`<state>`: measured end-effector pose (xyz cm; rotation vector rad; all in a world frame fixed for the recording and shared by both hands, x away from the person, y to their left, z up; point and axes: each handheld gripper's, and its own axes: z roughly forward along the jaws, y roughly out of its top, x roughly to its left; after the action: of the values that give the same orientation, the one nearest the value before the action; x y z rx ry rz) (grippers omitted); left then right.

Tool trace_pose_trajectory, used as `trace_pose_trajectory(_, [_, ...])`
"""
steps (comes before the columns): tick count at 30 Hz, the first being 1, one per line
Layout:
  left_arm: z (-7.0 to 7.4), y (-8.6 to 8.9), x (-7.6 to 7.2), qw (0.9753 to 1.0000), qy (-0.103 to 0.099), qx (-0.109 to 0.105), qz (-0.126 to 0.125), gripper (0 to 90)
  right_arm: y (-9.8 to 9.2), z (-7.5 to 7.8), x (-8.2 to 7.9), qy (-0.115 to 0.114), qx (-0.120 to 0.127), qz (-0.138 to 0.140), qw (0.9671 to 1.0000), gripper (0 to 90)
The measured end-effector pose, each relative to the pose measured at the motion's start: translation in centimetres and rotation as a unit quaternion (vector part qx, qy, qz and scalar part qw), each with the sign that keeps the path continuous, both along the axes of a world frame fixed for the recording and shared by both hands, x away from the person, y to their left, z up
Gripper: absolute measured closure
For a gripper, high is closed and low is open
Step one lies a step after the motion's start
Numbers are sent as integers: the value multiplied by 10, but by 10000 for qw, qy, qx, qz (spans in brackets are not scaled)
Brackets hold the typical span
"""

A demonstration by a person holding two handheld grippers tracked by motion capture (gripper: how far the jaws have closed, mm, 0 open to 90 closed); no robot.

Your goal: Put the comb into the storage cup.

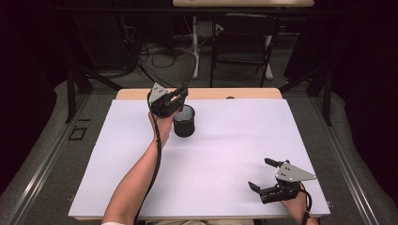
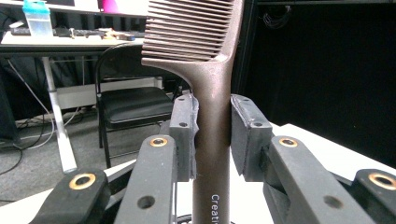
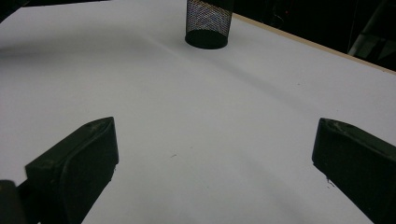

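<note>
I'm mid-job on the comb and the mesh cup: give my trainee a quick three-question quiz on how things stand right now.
1. True or false: the right hand-held gripper is clamped on something.
2. What does the left hand-held gripper hold? A) a pen B) a brown plastic comb C) a spoon
3. Fill in: the black wire-mesh cup stands upright on the white table top, right beside the ___ hand-held gripper.

Key: 1 false, its jaws stand wide open over bare table. 2 B, gripped by the handle, teeth upward. 3 left.
</note>
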<state>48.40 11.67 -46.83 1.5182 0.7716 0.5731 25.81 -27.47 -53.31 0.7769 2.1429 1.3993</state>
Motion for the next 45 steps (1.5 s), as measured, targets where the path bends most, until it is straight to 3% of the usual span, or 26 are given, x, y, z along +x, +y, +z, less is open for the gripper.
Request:
trace_pose_trajectory(28, [-17, 0, 0, 9999, 160, 37, 23, 723, 0, 0, 0, 1, -12, -5, 10000, 0])
trace_pose_trajectory(45, [-25, 4, -1, 9998, 157, 35, 80, 723, 0, 0, 0, -4, -16, -2, 10000, 0])
